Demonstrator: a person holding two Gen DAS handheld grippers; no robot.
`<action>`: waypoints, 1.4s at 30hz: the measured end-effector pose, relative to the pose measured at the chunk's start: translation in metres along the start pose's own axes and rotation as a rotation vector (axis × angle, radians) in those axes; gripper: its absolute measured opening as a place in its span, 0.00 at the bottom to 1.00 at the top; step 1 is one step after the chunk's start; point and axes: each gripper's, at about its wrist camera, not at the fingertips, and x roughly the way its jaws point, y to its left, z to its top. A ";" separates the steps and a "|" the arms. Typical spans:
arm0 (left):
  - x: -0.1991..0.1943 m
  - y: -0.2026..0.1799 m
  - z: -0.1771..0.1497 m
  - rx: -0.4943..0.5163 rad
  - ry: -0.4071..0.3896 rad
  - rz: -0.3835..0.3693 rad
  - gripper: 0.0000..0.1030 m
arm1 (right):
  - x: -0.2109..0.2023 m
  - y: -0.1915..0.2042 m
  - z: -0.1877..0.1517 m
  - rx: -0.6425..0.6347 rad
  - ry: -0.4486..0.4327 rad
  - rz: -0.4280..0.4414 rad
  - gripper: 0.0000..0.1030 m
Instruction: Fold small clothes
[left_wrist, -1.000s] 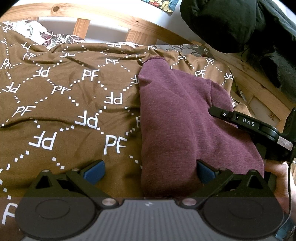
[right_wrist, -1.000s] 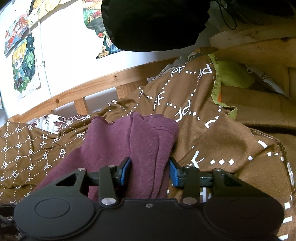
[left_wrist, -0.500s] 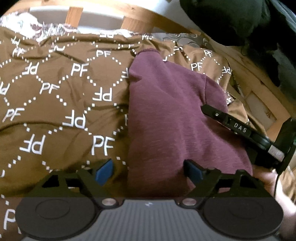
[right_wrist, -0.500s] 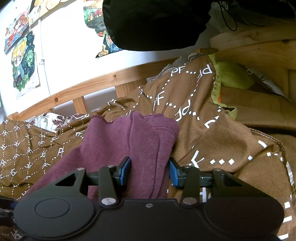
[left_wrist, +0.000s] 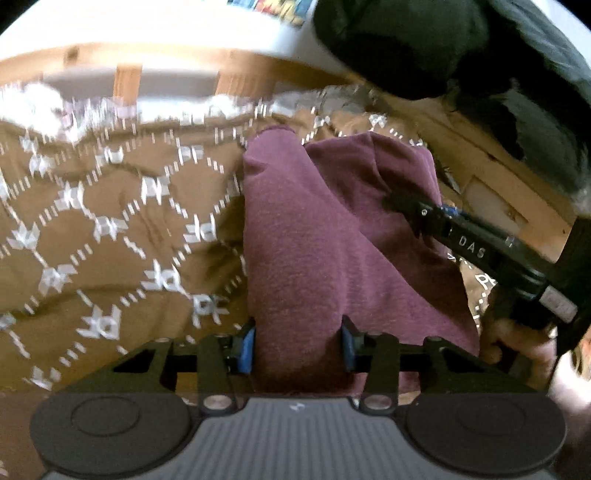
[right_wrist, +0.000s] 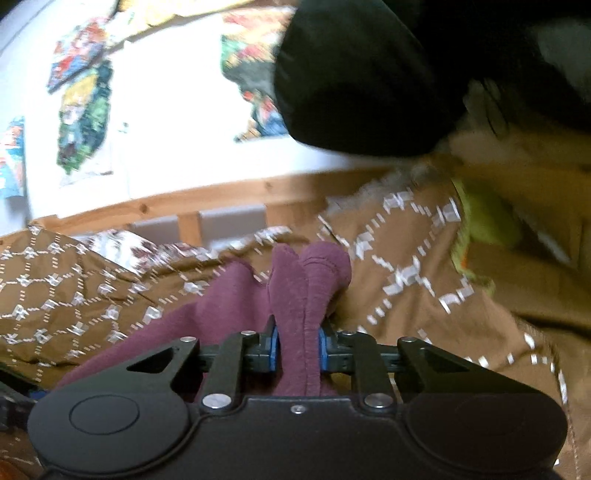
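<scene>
Closing on the maroon garment (left_wrist: 325, 236), both left tongs (left_wrist: 297, 343) and right tongs (right_wrist: 295, 349) now pinch its bunched edges, where earlier they gaped; lifting can begin.

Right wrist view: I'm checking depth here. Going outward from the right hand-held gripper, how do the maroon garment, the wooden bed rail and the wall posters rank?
1. Maroon garment, between the closing jaws of the right hand-held gripper.
2. Wooden bed rail, behind the bedspread.
3. Wall posters, upper left, farthest.
</scene>
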 end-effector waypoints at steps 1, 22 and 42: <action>-0.006 0.000 0.000 0.024 -0.025 0.015 0.45 | -0.005 0.007 0.004 -0.020 -0.014 0.006 0.20; -0.030 0.136 0.017 -0.203 -0.115 0.271 0.46 | 0.134 0.143 0.055 -0.111 0.077 0.191 0.19; -0.024 0.143 0.020 -0.261 -0.073 0.294 0.59 | 0.051 0.133 0.007 -0.014 0.154 0.202 0.82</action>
